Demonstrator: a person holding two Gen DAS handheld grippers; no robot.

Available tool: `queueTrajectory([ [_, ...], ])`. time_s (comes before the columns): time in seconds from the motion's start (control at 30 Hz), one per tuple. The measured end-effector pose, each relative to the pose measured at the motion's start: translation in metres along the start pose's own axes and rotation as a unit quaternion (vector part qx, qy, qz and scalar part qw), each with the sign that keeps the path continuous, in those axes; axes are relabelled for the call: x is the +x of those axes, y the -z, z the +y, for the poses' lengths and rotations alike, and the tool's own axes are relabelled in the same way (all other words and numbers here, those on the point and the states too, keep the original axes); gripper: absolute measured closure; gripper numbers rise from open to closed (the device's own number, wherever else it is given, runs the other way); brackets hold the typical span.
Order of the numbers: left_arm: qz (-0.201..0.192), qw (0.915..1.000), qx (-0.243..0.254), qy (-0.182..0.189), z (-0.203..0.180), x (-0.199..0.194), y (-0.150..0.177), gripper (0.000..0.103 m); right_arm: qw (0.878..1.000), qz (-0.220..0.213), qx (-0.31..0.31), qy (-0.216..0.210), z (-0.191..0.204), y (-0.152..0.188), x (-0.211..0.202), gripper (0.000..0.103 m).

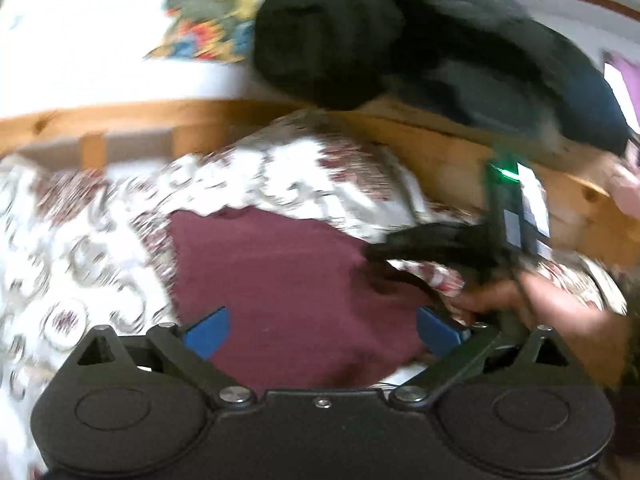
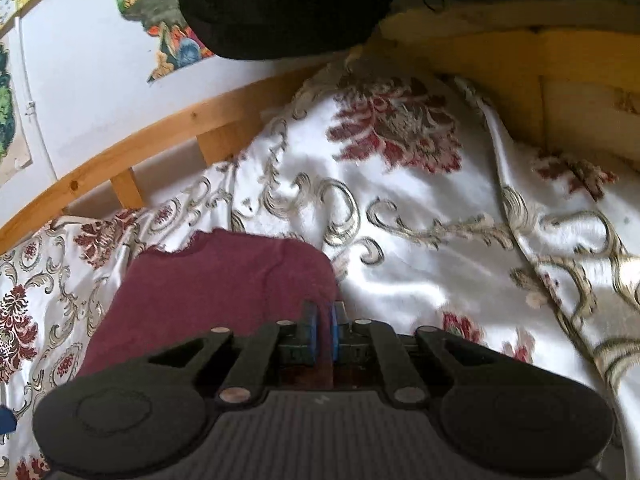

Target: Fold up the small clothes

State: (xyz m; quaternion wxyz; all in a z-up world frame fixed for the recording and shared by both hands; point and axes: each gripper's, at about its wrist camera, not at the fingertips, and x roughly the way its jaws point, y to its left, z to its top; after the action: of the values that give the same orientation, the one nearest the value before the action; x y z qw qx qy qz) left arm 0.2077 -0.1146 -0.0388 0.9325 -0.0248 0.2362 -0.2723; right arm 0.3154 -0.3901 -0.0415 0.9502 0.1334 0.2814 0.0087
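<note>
A small maroon garment [image 1: 280, 276] lies on a white bedspread with red and gold flowers [image 1: 80, 240]. My left gripper [image 1: 322, 332] is open, its blue pads wide apart just above the garment's near part. My right gripper [image 2: 323, 328] is shut on the garment's right edge [image 2: 224, 280]; a strip of maroon cloth sits between its blue pads. The right gripper and the hand holding it also show in the left wrist view [image 1: 460, 248], at the garment's right side. That view is blurred.
A wooden bed rail [image 2: 160, 136] runs behind the bedspread [image 2: 420, 240], with a white wall and colourful pictures [image 2: 160, 20] beyond. A dark garment [image 1: 400, 40] hangs over the rail at the top; it also shows in the right wrist view [image 2: 280, 4].
</note>
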Motion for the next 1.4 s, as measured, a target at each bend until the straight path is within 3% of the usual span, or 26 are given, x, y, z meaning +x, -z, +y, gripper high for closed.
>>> queueTrajectory([
  [0.1, 0.022, 0.9975, -0.064, -0.021, 0.023, 0.009, -0.001, 0.002, 1.0, 0.002, 0.014, 0.008, -0.004, 0.001, -0.009, 0.076],
  [0.13, 0.029, 0.9953, -0.089, -0.026, 0.031, 0.012, 0.0, 0.002, 1.0, 0.004, 0.023, 0.007, -0.007, 0.001, -0.013, 0.061],
  [0.17, 0.038, 0.992, -0.118, -0.024, 0.04, 0.015, 0.002, 0.002, 0.999, 0.005, 0.034, 0.005, -0.009, 0.002, -0.017, 0.048],
  [0.27, 0.061, 0.9774, -0.202, -0.014, 0.064, 0.022, 0.008, 0.002, 0.998, 0.016, 0.06, -0.018, -0.014, 0.004, -0.033, 0.03],
  [0.37, 0.075, 0.9652, -0.25, -0.014, 0.078, 0.027, 0.016, 0.002, 0.997, 0.034, 0.054, -0.042, -0.01, 0.007, -0.05, 0.01],
  [0.47, 0.086, 0.9607, -0.263, -0.019, 0.082, 0.032, 0.021, 0.001, 0.998, 0.062, 0.01, -0.031, 0.003, 0.013, -0.058, 0.006],
  [0.6, 0.116, 0.9586, -0.259, -0.021, 0.08, 0.044, 0.027, 0.001, 0.992, 0.122, -0.02, 0.025, 0.009, 0.026, -0.042, 0.005],
  [0.63, 0.128, 0.9578, -0.256, -0.024, 0.08, 0.049, 0.03, 0.001, 0.991, 0.121, -0.023, 0.046, 0.008, 0.026, -0.04, 0.0],
  [0.7, 0.134, 0.9588, -0.249, -0.029, 0.078, 0.053, 0.034, 0.001, 0.991, 0.108, -0.025, 0.07, 0.006, 0.024, -0.038, 0.0],
  [1.03, 0.128, 0.9677, -0.213, -0.044, 0.072, 0.059, 0.038, 0.001, 0.989, 0.143, 0.024, 0.043, -0.01, 0.026, -0.024, 0.0],
  [1.4, 0.127, 0.9683, -0.21, -0.044, 0.072, 0.06, 0.039, 0.001, 0.987, 0.151, 0.051, 0.036, -0.014, 0.029, -0.019, 0.0],
])
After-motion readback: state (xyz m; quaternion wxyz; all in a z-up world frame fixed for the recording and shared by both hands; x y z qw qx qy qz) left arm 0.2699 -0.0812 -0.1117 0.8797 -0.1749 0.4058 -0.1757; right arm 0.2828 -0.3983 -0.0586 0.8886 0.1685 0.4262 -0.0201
